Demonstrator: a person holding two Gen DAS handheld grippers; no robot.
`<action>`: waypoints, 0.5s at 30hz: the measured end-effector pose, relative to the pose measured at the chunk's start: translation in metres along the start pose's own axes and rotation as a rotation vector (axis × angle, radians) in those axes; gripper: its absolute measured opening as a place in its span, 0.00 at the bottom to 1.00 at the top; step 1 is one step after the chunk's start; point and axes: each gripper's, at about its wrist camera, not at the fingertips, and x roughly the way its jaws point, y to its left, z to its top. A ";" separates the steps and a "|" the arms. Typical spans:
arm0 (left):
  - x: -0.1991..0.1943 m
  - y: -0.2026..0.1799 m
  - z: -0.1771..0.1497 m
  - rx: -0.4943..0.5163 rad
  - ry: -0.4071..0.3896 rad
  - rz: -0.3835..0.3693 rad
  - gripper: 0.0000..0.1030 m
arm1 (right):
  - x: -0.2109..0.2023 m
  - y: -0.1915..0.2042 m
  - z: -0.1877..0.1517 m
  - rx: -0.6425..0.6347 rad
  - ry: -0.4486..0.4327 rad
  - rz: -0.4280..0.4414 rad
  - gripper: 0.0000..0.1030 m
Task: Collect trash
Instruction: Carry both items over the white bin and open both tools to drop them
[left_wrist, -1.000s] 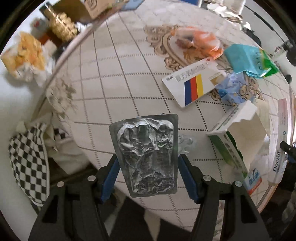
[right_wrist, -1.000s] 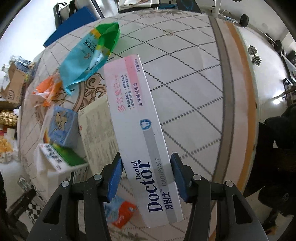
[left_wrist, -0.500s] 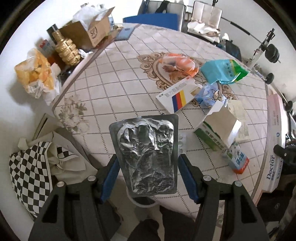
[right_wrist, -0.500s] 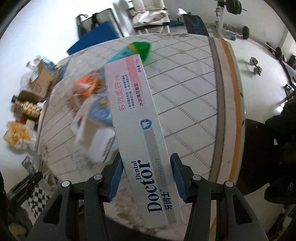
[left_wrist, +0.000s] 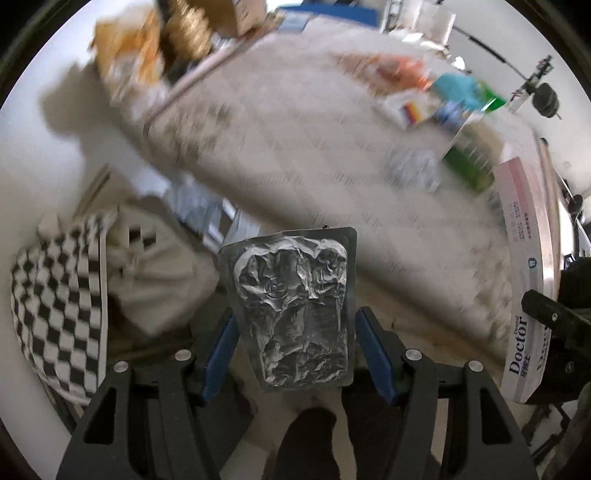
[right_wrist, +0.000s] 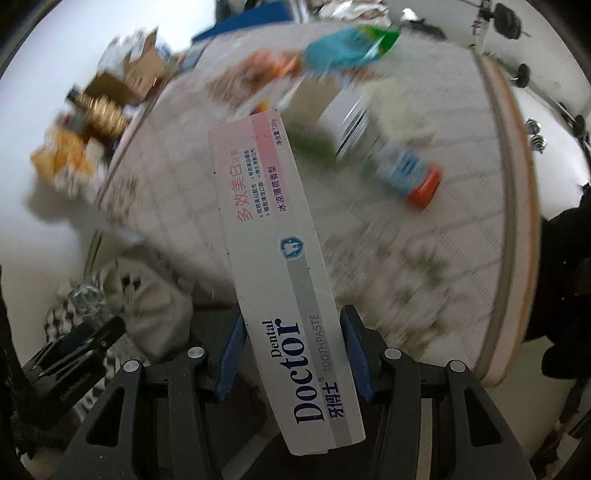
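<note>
My left gripper (left_wrist: 293, 343) is shut on a crumpled silver blister pack (left_wrist: 291, 310), held beyond the table's near edge above a checkered cloth bag (left_wrist: 55, 310). My right gripper (right_wrist: 291, 354) is shut on a long white and pink toothpaste box (right_wrist: 273, 258), which also shows at the right in the left wrist view (left_wrist: 524, 280). The left gripper body shows at the lower left of the right wrist view (right_wrist: 66, 354). More trash lies blurred on the round table (left_wrist: 295, 147): a teal bag (right_wrist: 343, 51), an orange wrapper (right_wrist: 269, 66), a small blue and orange carton (right_wrist: 410, 177).
A gold ornament (left_wrist: 188, 33), a cardboard box (right_wrist: 144, 66) and a yellow snack bag (left_wrist: 125, 62) stand beyond the table's far left edge. White cloth (left_wrist: 162, 273) sits beside the checkered bag on the floor. Dumbbells (right_wrist: 535, 133) lie on the floor at the right.
Both grippers have pulled back off the table and swung left and down toward the checkered bag, each keeping its item. The views are now motion-blurred.
</note>
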 end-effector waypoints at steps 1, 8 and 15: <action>0.010 0.007 -0.009 -0.014 0.022 -0.003 0.60 | 0.010 0.006 -0.010 -0.012 0.025 -0.001 0.52; 0.111 0.049 -0.058 -0.136 0.171 -0.006 0.60 | 0.122 0.030 -0.084 -0.124 0.255 0.002 0.50; 0.263 0.065 -0.079 -0.210 0.316 -0.088 0.60 | 0.269 0.007 -0.133 -0.142 0.410 -0.009 0.49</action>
